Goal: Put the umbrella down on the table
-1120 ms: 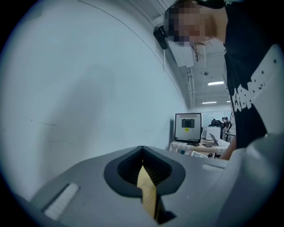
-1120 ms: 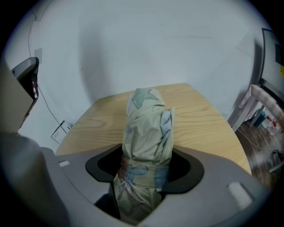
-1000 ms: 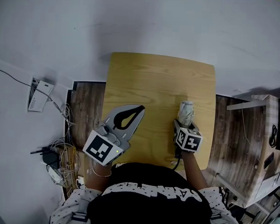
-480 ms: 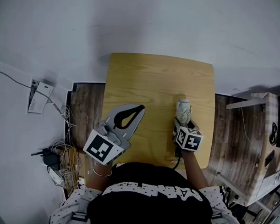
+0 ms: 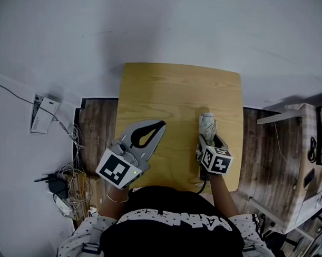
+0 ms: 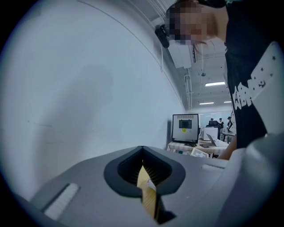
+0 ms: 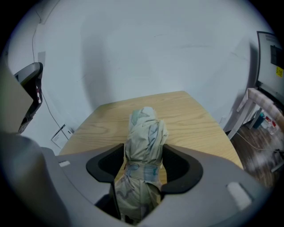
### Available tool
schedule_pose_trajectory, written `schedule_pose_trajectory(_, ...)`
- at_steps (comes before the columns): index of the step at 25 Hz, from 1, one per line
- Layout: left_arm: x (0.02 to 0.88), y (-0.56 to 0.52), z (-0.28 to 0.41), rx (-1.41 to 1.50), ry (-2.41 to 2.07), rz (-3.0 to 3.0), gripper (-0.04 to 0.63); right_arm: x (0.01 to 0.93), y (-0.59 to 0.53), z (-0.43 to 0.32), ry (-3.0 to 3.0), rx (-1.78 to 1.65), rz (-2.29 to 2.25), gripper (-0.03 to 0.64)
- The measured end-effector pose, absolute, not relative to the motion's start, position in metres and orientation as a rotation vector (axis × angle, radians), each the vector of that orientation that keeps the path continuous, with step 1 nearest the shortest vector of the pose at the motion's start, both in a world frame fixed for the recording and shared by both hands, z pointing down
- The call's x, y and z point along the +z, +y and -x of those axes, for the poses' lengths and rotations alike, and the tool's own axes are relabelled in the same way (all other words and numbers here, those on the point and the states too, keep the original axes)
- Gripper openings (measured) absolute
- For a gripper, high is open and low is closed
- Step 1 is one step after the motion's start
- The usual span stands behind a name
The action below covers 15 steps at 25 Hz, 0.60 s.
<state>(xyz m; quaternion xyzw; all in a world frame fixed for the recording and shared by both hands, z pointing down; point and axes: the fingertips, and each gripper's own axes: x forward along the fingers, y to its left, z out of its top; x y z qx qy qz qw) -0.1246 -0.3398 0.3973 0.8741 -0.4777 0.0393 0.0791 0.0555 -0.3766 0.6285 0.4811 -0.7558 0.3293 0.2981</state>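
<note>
A folded pale green patterned umbrella (image 5: 206, 124) (image 7: 144, 137), tied round with a strap, sticks forward out of my right gripper (image 5: 208, 138) (image 7: 143, 153), which is shut on it. Its tip hangs over the right half of the wooden table (image 5: 173, 91) (image 7: 191, 111), slightly above the surface. My left gripper (image 5: 160, 125) (image 6: 142, 150) hovers over the table's near left edge, turned on its side. Its jaws are shut with nothing between them. Only a sliver of wood shows through their loop in the left gripper view.
A wall socket plate (image 5: 41, 113) and a tangle of cables (image 5: 69, 185) lie on the floor to the left. A white rack (image 5: 299, 172) stands to the right of the table. A monitor (image 6: 185, 127) on a desk shows in the left gripper view.
The umbrella has tipped a little further forward over the table in my right gripper. The whole head view has shifted slightly left. The left gripper has stayed put.
</note>
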Motion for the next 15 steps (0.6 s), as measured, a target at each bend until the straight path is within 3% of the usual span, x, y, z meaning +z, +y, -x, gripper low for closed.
schedule_pose_trajectory(8,0.394,-0.332,0.117,0.107,-1.416,-2.633,-0.003,0.607,-0.377,-0.061,-2.064,0.800,-1.331,0.269)
schedule_pose_trajectory(15,0.391,-0.325,0.114,0.105,-1.408,-2.643,-0.003,0.587,-0.374,-0.064,-2.108,0.758,-1.394,0.121)
